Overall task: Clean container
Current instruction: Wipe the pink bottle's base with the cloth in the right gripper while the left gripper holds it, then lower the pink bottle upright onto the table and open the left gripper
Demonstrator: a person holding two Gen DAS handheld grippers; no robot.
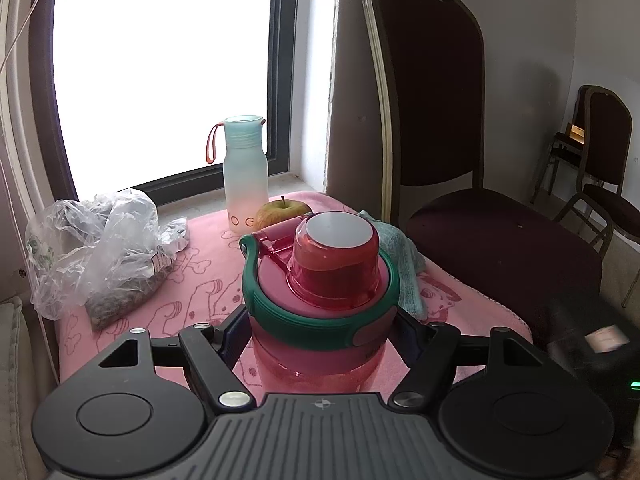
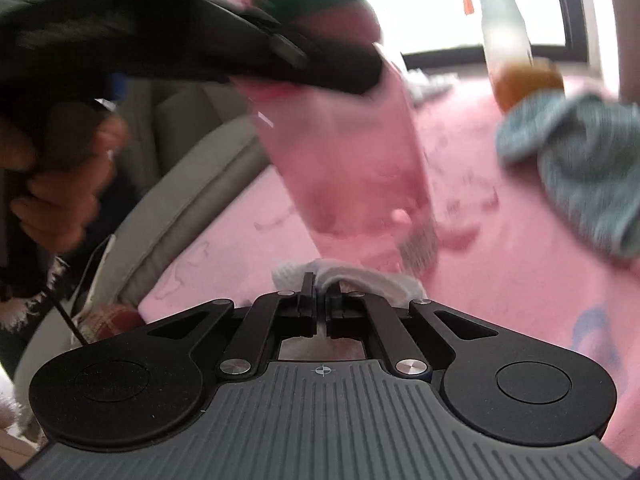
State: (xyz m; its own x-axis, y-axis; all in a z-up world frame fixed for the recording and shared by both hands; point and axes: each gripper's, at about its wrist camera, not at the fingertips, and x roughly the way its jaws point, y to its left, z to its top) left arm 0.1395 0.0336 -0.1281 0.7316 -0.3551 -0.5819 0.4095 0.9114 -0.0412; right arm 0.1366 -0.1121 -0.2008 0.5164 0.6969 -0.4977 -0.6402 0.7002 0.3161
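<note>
Left wrist view — pale bottle (image 1: 245,172), letters "OG"

An apple (image 1: 282,213) sits beside a pastel bottle (image 1: 245,172), near a plastic bag (image 1: 104,248) and chair (image 1: 436,120).

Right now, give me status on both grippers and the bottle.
Left gripper shut on pink bottle, held off the table. Right gripper shut on white wipe at bottle's base. Lid on. Blue cloth lies alongside, clear.
</note>
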